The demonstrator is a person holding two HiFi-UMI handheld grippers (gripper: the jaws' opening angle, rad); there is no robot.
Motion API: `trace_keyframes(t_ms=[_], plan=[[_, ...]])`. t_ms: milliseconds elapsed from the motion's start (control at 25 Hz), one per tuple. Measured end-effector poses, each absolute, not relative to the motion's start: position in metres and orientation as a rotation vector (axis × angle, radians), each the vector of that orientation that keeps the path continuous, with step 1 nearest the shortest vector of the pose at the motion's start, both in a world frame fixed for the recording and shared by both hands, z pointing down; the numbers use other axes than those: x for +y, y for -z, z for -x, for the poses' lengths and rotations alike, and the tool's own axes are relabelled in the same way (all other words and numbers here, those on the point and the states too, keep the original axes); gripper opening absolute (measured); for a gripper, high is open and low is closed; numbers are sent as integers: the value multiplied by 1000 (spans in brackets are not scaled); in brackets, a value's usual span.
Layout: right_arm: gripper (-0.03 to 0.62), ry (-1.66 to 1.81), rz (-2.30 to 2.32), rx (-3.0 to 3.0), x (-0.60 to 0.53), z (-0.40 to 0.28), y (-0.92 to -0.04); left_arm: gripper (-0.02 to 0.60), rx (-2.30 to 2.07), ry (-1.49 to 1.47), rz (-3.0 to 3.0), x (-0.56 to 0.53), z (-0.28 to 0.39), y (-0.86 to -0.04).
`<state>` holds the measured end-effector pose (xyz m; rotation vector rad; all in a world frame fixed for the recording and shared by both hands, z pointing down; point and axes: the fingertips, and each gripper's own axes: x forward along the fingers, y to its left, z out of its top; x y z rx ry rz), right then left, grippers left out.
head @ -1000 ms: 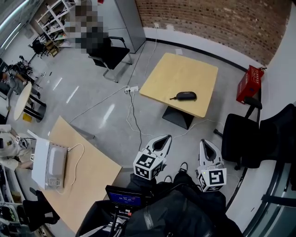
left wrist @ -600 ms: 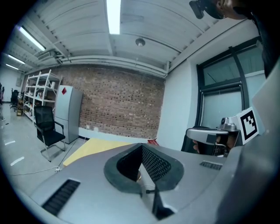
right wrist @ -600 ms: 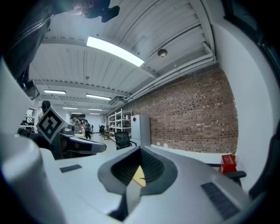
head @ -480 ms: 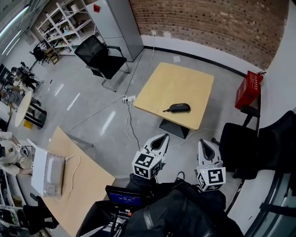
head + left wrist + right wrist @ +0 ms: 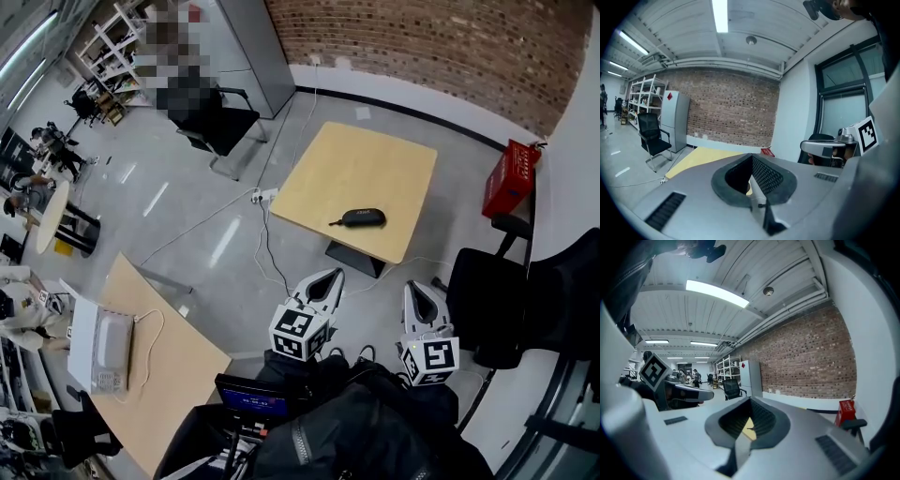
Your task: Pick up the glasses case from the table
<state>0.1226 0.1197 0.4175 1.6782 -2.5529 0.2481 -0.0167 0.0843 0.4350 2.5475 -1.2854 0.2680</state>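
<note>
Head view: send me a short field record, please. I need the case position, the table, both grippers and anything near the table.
glasses case: dark, lying flat on the table near its closer edge, untouched
table: light wood, square, ahead of both grippers
left gripper: shut, empty, short of the table
right gripper: shut, empty, short of the table
nearby: red box right of the table; black chair beside the right gripper

We are in an open office-lab: a red brick wall (image 5: 422, 37), polished grey concrete floor (image 5: 187, 216), white metal shelving racks (image 5: 103, 42), black swivel office chairs (image 5: 487, 300) and pale square wooden tables (image 5: 356, 169).
</note>
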Motion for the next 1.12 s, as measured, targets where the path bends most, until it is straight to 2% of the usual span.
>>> trace_keyframes(t_ms=[400, 1120], plan=[[3, -298, -1624, -2542, 94, -105, -437, 0, -1272, -278, -2529, 58, 25, -452], [3, -293, -1644, -2472, -46, -62, -438, 0, -1170, -274, -2537, -86, 57, -460]])
